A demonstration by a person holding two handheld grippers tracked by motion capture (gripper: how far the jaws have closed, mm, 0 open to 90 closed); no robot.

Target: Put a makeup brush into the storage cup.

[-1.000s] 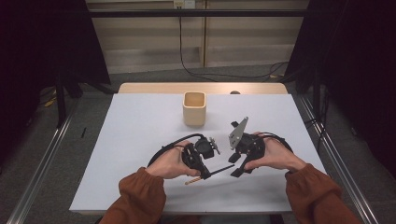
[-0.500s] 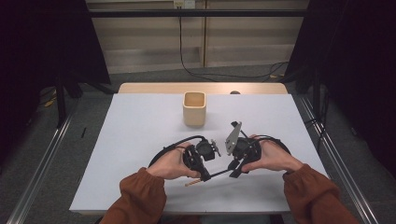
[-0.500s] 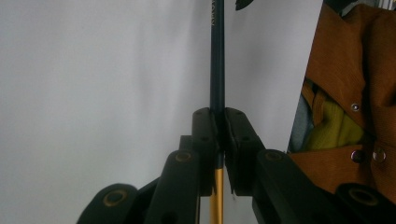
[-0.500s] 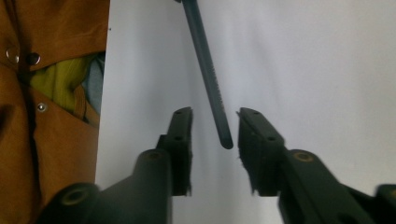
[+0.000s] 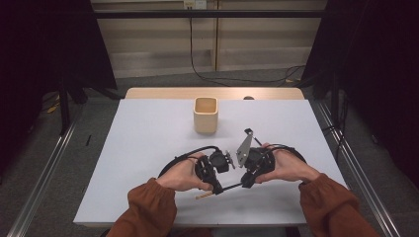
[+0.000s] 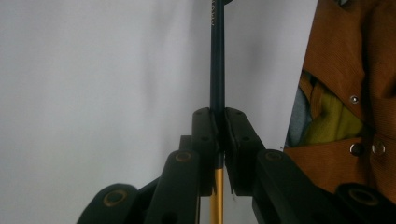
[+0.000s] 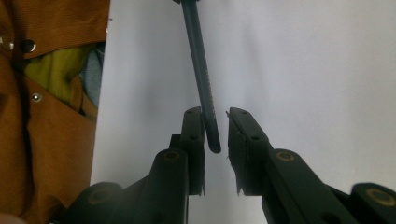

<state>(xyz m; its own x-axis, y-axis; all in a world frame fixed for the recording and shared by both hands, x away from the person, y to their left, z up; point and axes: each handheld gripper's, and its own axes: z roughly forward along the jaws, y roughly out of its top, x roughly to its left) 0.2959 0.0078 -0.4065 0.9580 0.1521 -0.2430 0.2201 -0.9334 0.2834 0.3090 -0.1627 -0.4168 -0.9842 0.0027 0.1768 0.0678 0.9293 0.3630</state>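
The pencil (image 5: 228, 187) is held level just above the tabletop (image 5: 148, 143), near the 6 o'clock edge in the high view, spanning between the two grippers. The left gripper (image 6: 218, 140) is clamped on the pencil: in the left gripper view both jaws are pressed flat against the dark shaft, with the yellow-gold end section running back between the jaws toward the camera. In the high view that light-coloured end is seen sticking out at about 7 o'clock of the left gripper (image 5: 213, 183).

The right gripper (image 7: 215, 135) is parted around the other end. In the right gripper view the dark tip of the pencil (image 7: 205, 88) is seen between the jaws, lying against or very close to the left-hand jaw; a clear gap is left to the other jaw. No grip is made there yet.

The step in hand is judged to be a handover from left gripper to right gripper (image 5: 248, 178), mid-air.

For the next move, the right jaws need to be closed squarely on the shaft. Only the tip sits between the jaws, so a slightly deeper engagement is advised first. The left grip should be released only after the right one is firm.

The cup (image 5: 205, 114) stands upright at 12 o'clock of the grippers, well apart; it is judged the likely drop target.
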